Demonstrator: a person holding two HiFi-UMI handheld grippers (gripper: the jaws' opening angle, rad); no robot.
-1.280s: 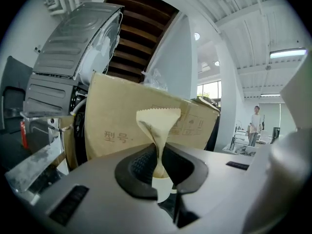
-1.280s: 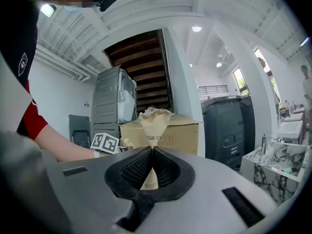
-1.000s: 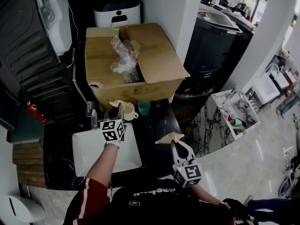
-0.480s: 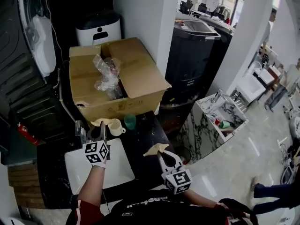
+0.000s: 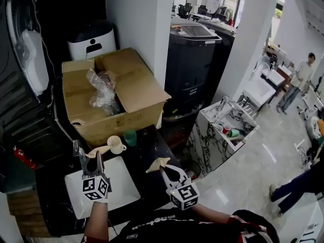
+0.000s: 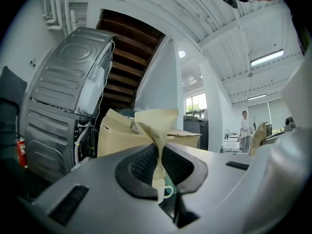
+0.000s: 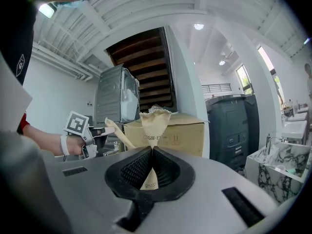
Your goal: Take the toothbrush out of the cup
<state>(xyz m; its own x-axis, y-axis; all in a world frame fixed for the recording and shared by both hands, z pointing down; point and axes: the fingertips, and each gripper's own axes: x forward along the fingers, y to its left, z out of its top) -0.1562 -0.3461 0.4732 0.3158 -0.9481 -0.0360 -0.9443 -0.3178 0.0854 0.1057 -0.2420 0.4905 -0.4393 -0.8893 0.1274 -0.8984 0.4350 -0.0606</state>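
Note:
A white mug [image 5: 116, 144] and a small green cup [image 5: 130, 137] stand on the black counter in front of the cardboard box [image 5: 111, 92]. No toothbrush shows in either. My left gripper [image 5: 95, 155] is over the white basin [image 5: 114, 191], short of the mug, shut on a tan paper piece [image 5: 99, 150]. In the left gripper view that paper [image 6: 156, 126] sticks up from the closed jaws, with the mug [image 6: 164, 191] beyond them. My right gripper [image 5: 163, 167] hovers over the counter's right part, shut on another tan paper piece [image 7: 155, 123].
A faucet [image 5: 76, 148] stands left of the basin. A grey washing machine [image 6: 63, 111] fills the left side and a black cabinet [image 5: 195, 49] stands behind right. A marble washstand [image 5: 228, 120] lies right of the counter. A person [image 5: 302, 72] stands far off.
My left gripper has drawn back from the mug toward me and risen a little, still pinching its paper. The right gripper has stayed put. The head view has shifted.

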